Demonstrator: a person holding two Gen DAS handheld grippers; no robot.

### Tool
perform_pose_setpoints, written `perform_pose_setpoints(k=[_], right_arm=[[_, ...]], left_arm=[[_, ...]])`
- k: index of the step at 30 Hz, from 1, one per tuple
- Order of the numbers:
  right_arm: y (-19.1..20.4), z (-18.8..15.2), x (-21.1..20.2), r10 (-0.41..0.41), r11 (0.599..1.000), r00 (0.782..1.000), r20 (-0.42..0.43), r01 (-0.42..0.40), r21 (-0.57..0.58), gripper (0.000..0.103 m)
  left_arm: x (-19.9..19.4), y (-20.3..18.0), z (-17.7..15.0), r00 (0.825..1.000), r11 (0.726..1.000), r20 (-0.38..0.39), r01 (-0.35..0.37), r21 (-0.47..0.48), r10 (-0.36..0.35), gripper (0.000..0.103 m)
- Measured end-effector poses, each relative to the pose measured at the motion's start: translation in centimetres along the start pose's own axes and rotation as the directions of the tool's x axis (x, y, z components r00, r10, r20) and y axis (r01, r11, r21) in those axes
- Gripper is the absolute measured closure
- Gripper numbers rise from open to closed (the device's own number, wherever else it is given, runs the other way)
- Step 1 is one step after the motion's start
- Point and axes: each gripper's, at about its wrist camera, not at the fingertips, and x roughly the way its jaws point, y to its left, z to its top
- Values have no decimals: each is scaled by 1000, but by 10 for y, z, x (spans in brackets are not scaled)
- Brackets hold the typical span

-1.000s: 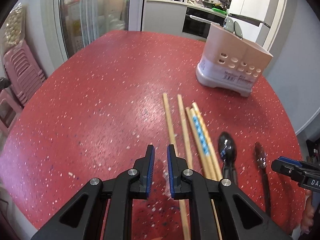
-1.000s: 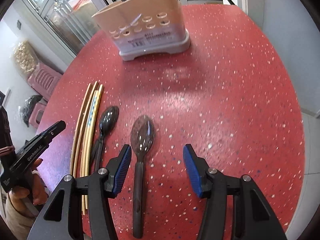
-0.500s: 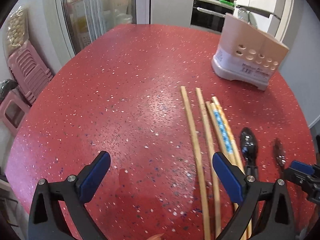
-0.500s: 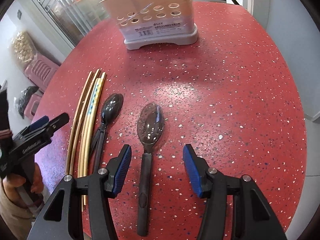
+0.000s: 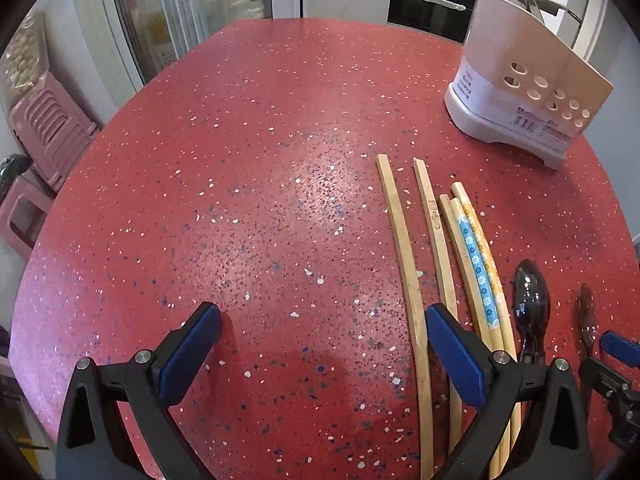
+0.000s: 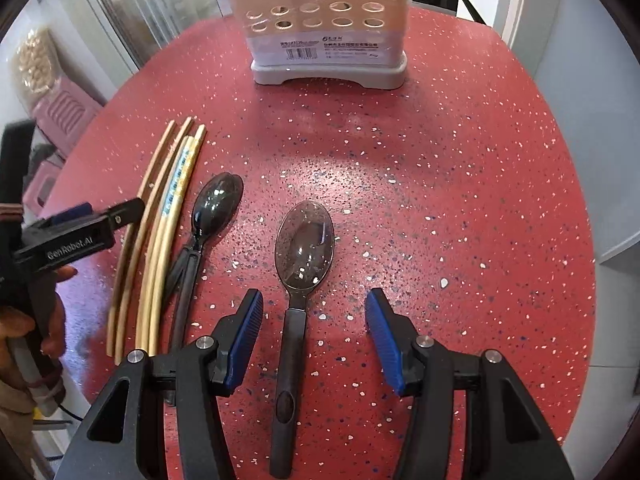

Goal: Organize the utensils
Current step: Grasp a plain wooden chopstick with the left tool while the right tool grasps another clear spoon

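Note:
Several wooden chopsticks [image 5: 440, 248] lie side by side on the red speckled table [image 5: 240, 200]; they also show in the right wrist view [image 6: 160, 232]. A black spoon [image 6: 212, 216] lies right of them, and a translucent dark spoon [image 6: 302, 256] lies further right. A beige utensil holder [image 6: 320, 24] stands at the far side. My left gripper [image 5: 324, 344] is open and empty, its right finger over the leftmost chopsticks. My right gripper [image 6: 316, 328] is open, its fingers either side of the translucent spoon's handle.
The left gripper [image 6: 80, 232] and the hand holding it show at the left in the right wrist view. Pink stools [image 5: 44, 136] stand beyond the table's left edge. Kitchen cabinets and an oven [image 5: 428, 4] are behind. The holder [image 5: 520, 92] has a utensil in it.
My left gripper opened wide from nearly shut and drew back to the left of the chopsticks. My right gripper moved forward along the translucent spoon's handle, still open.

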Motion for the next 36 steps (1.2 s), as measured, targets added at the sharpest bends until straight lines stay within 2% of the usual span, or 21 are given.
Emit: perform_pose_setpoints(k=[4,7,10,15,16,17,24,27,28,30,32,36], right_arm=[[15,0,5,-92,993,996,-13,91,-77,46],[19,0,6,-107,989,994,-6,106,-105,48],[17,3,6,-85,991,996,-23,82,-104,56],[17,5,7,-67,990,997,-37,62,-126,70],[16,6,6,-60,990,997,-41,54,-129,82],[15,6,6,-58,990,997,-42,51,-135,90],[1,1,1,26,993,999,-30,-30,-115,90],[-4,-3,-3,67,992,997,-27,-69,-101,90],[-5,-3,-5,76,992,997,-25,-78,-97,90],[-8,-4,-7,92,991,996,-19,-94,-92,90],[-10,-5,-10,105,990,994,-13,-105,-89,90],[-14,-5,-13,118,990,993,0,-118,-74,90]], left_arm=[[4,-4,6,1000,1000,-3,6,18,-6,0],[5,-7,11,1000,999,-7,21,45,-21,0],[4,-14,14,999,995,-12,42,85,-41,1],[3,-27,20,998,987,-30,67,143,-64,17],[5,-30,23,997,986,-41,71,154,-65,19],[7,-33,26,997,984,-53,72,163,-64,19],[20,-50,51,991,976,-118,86,199,-63,20],[23,-56,59,986,969,-151,103,223,-70,26],[24,-58,61,984,967,-163,113,229,-76,32],[26,-65,66,980,962,-182,120,245,-76,44],[27,-71,70,977,959,-196,129,251,-81,65],[27,-82,69,982,959,-174,118,258,-74,69]])
